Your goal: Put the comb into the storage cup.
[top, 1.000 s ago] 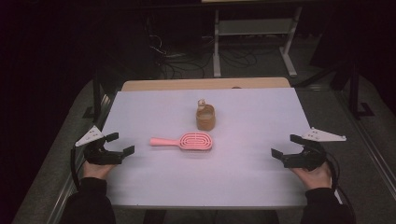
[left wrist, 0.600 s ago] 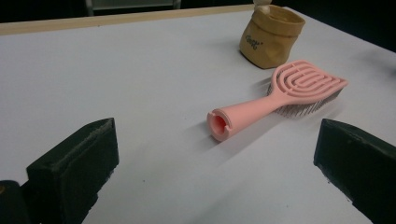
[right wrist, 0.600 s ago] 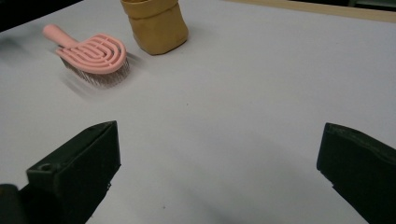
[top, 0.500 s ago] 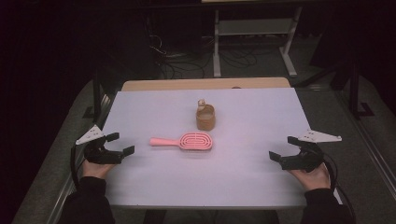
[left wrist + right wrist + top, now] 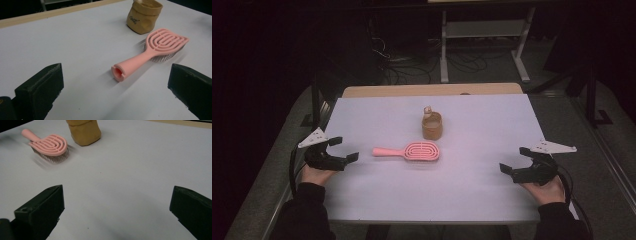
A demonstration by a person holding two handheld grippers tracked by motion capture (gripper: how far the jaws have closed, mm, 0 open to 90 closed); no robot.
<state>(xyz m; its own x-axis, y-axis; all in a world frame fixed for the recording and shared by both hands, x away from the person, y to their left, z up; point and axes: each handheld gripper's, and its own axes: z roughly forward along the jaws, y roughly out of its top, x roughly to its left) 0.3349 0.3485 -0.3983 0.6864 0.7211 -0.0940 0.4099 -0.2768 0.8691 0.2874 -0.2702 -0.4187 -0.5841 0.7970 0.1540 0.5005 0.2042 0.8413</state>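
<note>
Pink hairbrush (image 5: pixel 408 151) lies lengthwise L–R, handle end toward left gripper (image 5: pixel 343 151), which is nearer w/ jaws spread, holding nothing; right gripper (image 5: pixel 513 161) likewise spread, farther off.

Brush (image 5: pixel 411 151) mid-table (image 5: pixel 492 125), bag (image 5: pixel 431 126) just behind its head; handle twd left gripper (image 5: pixel 343 150).

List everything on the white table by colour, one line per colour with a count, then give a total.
Pink: 1, the hairbrush
Brown: 1, the small paper pouch
Black: 2, the left gripper and the right gripper, both open and resting at the table edges
Total: 4
</note>
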